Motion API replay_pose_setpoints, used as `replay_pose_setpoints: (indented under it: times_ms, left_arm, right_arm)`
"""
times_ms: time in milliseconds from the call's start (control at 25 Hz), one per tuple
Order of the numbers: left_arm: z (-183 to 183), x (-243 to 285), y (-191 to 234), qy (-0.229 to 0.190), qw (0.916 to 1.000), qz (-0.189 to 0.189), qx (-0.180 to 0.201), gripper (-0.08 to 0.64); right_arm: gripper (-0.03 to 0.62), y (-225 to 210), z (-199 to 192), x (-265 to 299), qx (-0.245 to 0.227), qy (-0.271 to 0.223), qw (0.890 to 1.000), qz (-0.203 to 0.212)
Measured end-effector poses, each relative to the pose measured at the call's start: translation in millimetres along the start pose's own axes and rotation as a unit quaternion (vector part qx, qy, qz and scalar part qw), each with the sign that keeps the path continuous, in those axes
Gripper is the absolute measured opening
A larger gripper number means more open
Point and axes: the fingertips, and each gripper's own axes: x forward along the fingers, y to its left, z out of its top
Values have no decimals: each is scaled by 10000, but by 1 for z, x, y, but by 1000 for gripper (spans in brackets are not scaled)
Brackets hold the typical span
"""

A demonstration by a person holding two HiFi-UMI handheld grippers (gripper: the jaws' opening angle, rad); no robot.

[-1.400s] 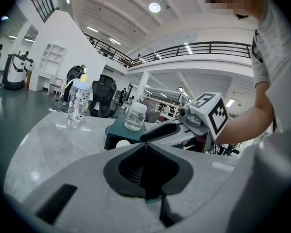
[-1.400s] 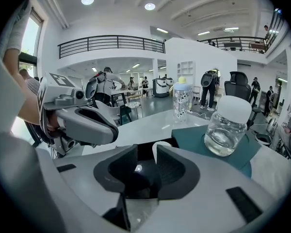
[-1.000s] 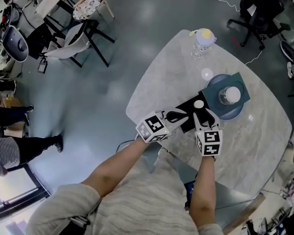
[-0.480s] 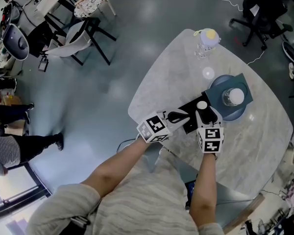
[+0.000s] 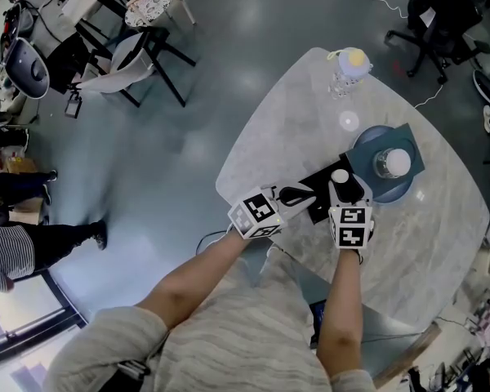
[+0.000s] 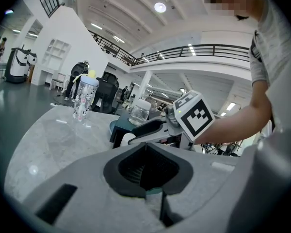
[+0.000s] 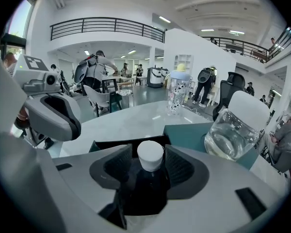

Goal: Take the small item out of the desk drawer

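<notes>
Right gripper view shows the right gripper [image 7: 150, 166] closed on a small dark bottle [image 7: 150, 155] with a white cap, one pad on each side of it. The bottle sits over the open black drawer [image 7: 114, 144] that sticks out from the front of the teal box [image 7: 184, 132]. Whether it rests on the drawer floor I cannot tell. On top of the box stands a clear jar [image 7: 233, 130] with a white lid. The left gripper [image 6: 145, 147] is just to the left of the drawer, jaws pressed together with nothing between them. Beyond the box, near the far edge of the table [image 5: 294, 129], stands a patterned water flask [image 5: 348, 68].
</notes>
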Motion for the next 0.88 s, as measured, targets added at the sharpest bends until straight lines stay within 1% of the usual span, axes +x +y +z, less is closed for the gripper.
replay_pose_setpoints:
  times_ms: [280,720,880]
  left_arm:
    - [-2,-3,1,26,10000,2,-28,17]
    - [0,-4,5,14,10000,-14,-36,17]
    - [-1,-4,5,20,10000,-4,-36,17]
  right_arm:
    - [178,0,-3,10,-112,235,9996,-69]
    - [176,-1,-5,16,-528,526,9969,-238]
    - [176,-4,-3,18,-663,520,9960,-286]
